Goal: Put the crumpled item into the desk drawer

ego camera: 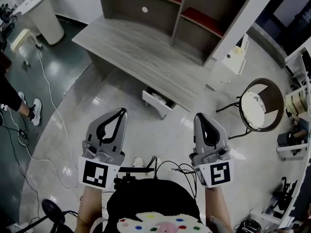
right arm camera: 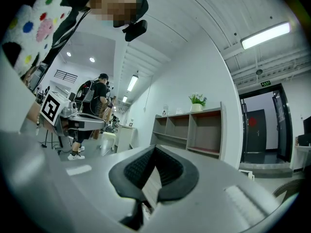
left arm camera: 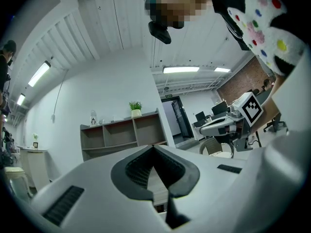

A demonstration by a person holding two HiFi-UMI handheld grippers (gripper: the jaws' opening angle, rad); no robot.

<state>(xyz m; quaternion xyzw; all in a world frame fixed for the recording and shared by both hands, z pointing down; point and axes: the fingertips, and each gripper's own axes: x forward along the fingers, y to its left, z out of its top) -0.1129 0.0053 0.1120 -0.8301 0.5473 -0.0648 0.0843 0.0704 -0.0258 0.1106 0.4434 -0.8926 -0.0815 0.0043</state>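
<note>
**Head view, steeply downward, with both gripper views.** The left gripper [ego camera: 120,112] and right gripper [ego camera: 199,116] are held level, side by side and well apart. The marker cube of each sits at the end nearest the person. In the left gripper view the two jaws meet at their tips with nothing between them. The right gripper view shows the same: jaws together, nothing held.

Ahead of both grippers lies a stretch of pale glossy floor. A white cable [ego camera: 48,96] trails across the floor to the left of the left gripper.

Beyond the floor, ahead of the gap between the two grippers, the desk drawer [ego camera: 154,106] stands pulled open with its white front facing the person. Inside it lies what may be the crumpled item [ego camera: 159,97]. It is a small pale shape, too small to identify with certainty, and it is apart from both grippers.

The drawer belongs to a grey wood-grain desk [ego camera: 136,57]. A shelf unit [ego camera: 121,8] stands along the desk's far edge, and in the left gripper view a potted plant [left arm camera: 135,108] stands on top of this unit.

A wicker chair [ego camera: 279,101] with a pale seat stands ahead and to the right of the right gripper. A white cabinet [ego camera: 46,16] stands far ahead and to the left of the left gripper.
</note>
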